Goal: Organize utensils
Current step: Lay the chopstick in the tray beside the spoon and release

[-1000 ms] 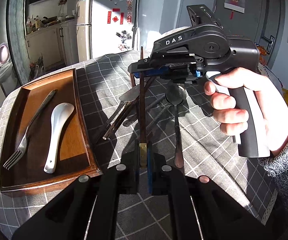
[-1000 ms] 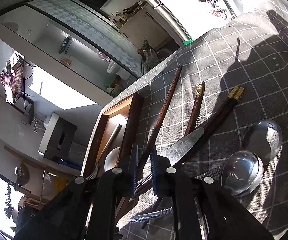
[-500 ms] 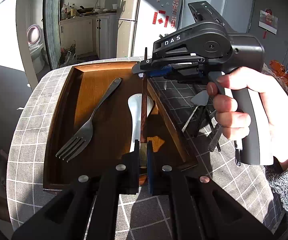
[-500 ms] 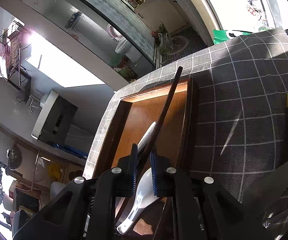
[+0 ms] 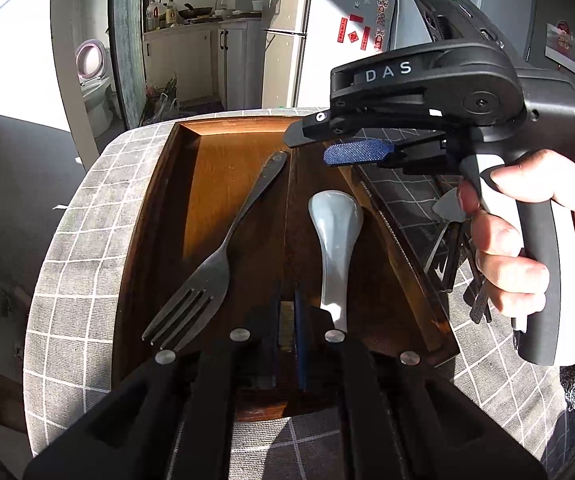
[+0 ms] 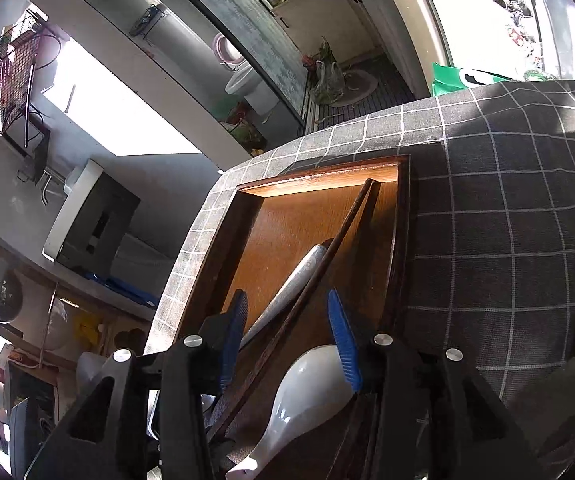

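Right gripper (image 6: 293, 336) fingers spread wide over the tray (image 5: 159, 216); chopstick (image 6: 327, 256) lies inside, its end between narrowly gapped left gripper (image 5: 286, 320) fingers.

Left gripper (image 5: 286, 320) nearly closed, right gripper (image 6: 289, 336) spread wide

White fridge (image 5: 327, 40) (red magnets), toilet (image 5: 93, 80), checked tablecloth (image 6: 507, 240)

We see hard sunlight glaring on the brown wooden tray (image 6: 295, 216), blown-out windows, deep shadows, and fisheye-bent edges.
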### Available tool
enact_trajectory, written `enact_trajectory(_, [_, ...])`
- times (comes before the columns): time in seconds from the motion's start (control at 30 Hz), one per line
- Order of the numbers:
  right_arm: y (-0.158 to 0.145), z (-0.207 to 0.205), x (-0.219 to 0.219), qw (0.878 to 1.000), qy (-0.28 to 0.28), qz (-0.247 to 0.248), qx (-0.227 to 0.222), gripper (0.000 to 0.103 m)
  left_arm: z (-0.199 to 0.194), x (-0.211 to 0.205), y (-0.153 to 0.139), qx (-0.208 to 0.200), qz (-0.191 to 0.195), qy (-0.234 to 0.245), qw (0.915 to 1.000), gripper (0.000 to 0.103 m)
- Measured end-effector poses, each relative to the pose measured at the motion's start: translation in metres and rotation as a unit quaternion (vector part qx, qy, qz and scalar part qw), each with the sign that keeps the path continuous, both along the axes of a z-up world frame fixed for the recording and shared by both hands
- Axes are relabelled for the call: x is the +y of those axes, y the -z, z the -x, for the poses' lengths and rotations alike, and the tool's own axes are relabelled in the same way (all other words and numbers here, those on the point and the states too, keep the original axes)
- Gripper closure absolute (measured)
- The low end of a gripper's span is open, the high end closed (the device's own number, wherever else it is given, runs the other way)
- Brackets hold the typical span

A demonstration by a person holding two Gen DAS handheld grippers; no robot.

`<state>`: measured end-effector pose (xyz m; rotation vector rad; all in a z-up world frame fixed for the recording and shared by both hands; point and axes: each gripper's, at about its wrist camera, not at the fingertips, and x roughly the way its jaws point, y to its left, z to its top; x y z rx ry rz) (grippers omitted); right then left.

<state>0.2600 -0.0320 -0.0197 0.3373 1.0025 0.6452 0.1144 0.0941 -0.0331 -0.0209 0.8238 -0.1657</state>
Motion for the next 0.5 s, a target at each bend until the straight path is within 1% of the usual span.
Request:
enact_trajectory(0.03, [-0.002,0.003,-0.004,1.0,0.0,0.0,-0.005,0.059,-0.001,0.001,0.001,0.0,0.001,-0.001,1.0,0.085])
enact_trajectory(0.07, [-0.005,0.007,-0.008,1.0,0.001,0.0,-0.009,0.059,0.0,0.001,0.001,-0.002,0.0,-0.002,1.0,0.066])
enact_trajectory(0.1, [-0.007,0.011,-0.012,1.0,0.001,-0.001,-0.013,0.058,0.001,0.001,0.0,-0.006,-0.001,-0.004,1.0,0.056])
enact_trajectory(0.13, [-0.01,0.015,-0.017,1.0,0.002,0.0,-0.019,0.054,0.003,0.0,-0.001,-0.011,-0.004,-0.008,0.9999,0.04])
enact_trajectory(0.17, [-0.014,0.02,-0.022,1.0,0.003,0.004,-0.027,0.047,0.006,-0.001,-0.003,-0.016,-0.004,-0.009,0.9998,0.037])
enact_trajectory(0.2, [-0.017,0.025,-0.027,0.999,0.003,0.009,-0.037,0.044,0.009,-0.003,-0.005,-0.019,-0.002,-0.003,0.9998,0.036])
enact_trajectory(0.27, [-0.026,0.037,-0.042,0.998,0.005,0.022,-0.061,0.036,0.015,-0.011,-0.008,-0.02,-0.002,0.01,0.9998,0.025])
enact_trajectory(0.3, [-0.03,0.043,-0.052,0.997,0.008,0.025,-0.073,0.033,0.019,-0.018,-0.009,-0.024,-0.007,0.017,0.9995,0.024])
enact_trajectory(0.37, [-0.041,0.053,-0.075,0.995,0.016,0.026,-0.093,0.024,0.027,-0.032,-0.012,-0.032,-0.009,0.041,0.9986,0.021])
enact_trajectory(0.43, [-0.046,0.061,-0.107,0.995,0.029,0.016,-0.096,0.02,0.035,-0.049,-0.013,-0.04,-0.007,0.074,0.9964,0.017])
enact_trajectory(0.5, [-0.049,0.065,-0.135,0.995,0.038,0.011,-0.09,0.02,0.042,-0.069,-0.012,-0.045,-0.008,0.11,0.9929,0.016])
